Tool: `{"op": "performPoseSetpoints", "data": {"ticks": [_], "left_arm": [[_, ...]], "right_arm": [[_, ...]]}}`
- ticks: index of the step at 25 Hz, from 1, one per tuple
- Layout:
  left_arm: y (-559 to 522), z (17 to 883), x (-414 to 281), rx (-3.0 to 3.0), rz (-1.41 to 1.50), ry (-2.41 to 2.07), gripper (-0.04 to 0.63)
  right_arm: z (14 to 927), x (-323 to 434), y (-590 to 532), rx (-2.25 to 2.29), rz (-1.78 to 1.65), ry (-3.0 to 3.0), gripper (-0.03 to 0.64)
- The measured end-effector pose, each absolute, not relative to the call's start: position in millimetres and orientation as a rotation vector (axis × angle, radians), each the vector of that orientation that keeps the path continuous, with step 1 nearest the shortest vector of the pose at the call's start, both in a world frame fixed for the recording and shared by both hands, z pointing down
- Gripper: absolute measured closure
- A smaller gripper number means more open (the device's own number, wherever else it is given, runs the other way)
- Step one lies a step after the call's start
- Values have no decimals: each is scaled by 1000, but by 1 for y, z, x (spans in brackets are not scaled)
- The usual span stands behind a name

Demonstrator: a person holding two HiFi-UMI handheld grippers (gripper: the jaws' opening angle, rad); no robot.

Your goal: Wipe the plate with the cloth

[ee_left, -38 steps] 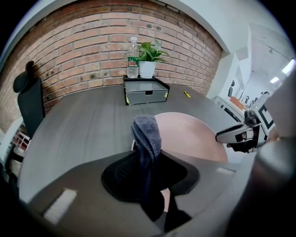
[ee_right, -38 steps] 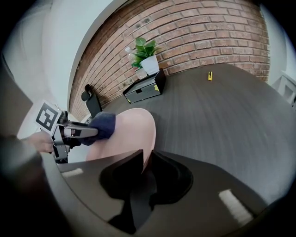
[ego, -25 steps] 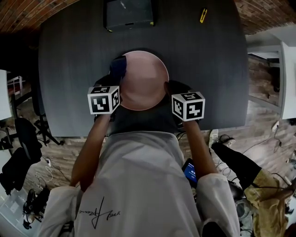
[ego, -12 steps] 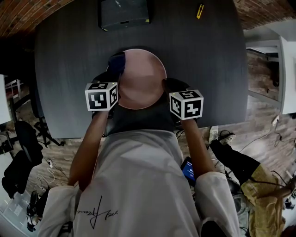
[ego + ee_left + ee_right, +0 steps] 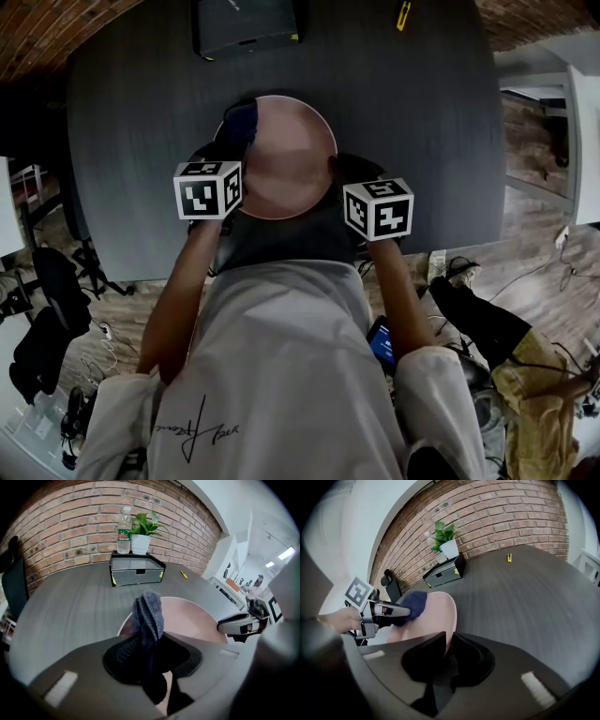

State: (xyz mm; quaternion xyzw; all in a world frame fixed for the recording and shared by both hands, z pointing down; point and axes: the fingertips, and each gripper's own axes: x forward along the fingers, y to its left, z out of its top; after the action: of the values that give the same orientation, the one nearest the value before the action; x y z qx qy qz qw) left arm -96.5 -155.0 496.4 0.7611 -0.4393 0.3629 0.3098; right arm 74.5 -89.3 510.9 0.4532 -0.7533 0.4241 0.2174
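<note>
- The left gripper (image 5: 232, 142) pinches the cloth (image 5: 241, 122) tight and has slid it a little further along the far-left rim of the plate (image 5: 286, 159).
- The right gripper (image 5: 342, 173) is closing its jaws on the near-right rim, steadying the plate on the table (image 5: 422, 112).
- Wiping seems under way, with most of the plate's face yet uncovered.

A round pink plate (image 5: 286, 164) is seen on a dark grey table (image 5: 422, 122). A dark blue cloth (image 5: 241, 122) is held against its upper left rim by the left gripper (image 5: 230, 145).
</note>
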Motion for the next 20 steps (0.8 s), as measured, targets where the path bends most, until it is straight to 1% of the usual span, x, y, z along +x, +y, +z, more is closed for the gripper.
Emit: {"op": "performPoseSetpoints", "data": {"ticks": [20], "left_arm": [[-158, 498, -72, 2045, 954, -1095, 477]], "right_arm": [[510, 77, -91, 1254, 1194, -2105, 565]]}}
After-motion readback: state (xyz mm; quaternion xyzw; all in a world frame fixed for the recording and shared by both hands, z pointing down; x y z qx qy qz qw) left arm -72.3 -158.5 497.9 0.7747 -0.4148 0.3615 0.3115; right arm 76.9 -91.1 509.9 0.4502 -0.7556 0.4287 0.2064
